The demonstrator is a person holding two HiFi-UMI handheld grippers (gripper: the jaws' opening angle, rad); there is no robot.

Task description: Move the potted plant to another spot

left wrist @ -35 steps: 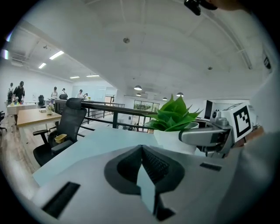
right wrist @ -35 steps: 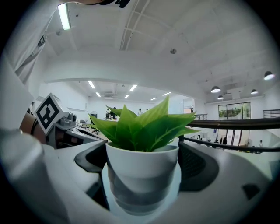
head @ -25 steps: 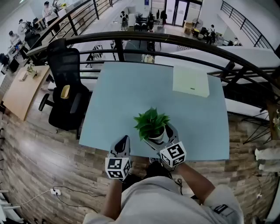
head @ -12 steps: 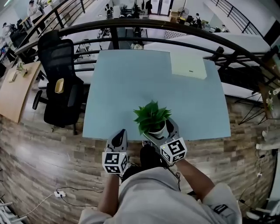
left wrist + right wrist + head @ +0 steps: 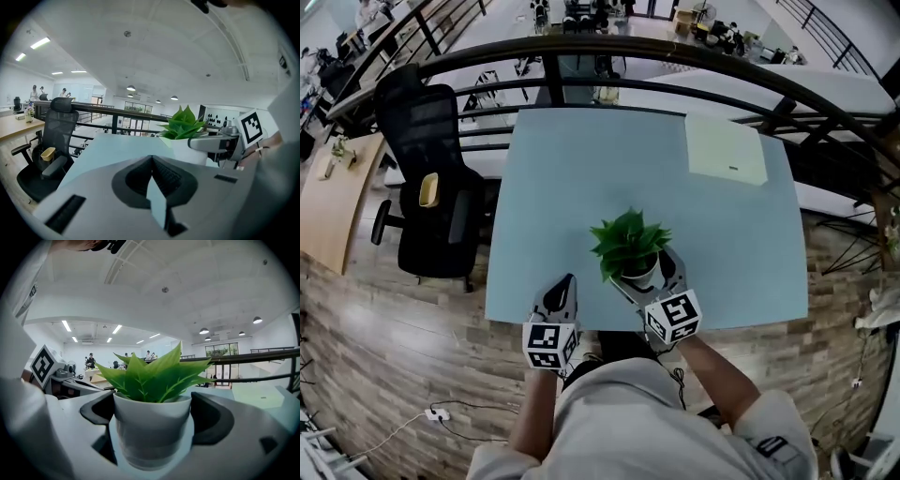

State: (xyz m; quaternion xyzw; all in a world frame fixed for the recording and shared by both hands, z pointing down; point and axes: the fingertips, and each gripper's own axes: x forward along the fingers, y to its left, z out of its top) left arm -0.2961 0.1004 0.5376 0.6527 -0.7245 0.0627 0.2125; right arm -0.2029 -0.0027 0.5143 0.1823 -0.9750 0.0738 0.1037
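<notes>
Near the front edge of the desk (image 5: 581, 169), right of its middle: the potted plant (image 5: 630, 246), white pot clamped between the jaws of the right gripper (image 5: 645, 274), one jaw on either side of the pot wall, green leaves spreading above them. Base on the desk or just clear of it: not possible to tell. Left gripper (image 5: 564, 283) just beside it on the left, jaws together on nothing, apart from the pot.

Step in hand, by the look of it: carrying the pot to a new spot. Best done with a steady squeeze and the pot upright (smooth wall, likely prone to slipping out of the grip if tilted). Lift straight up first, then travel low and slow over the bare blue surface. Plenty of free desk ahead and to the left. Steer clear of the pale flat box (image 5: 727, 150) at the far right corner. Set down flat before parting the jaws.
</notes>
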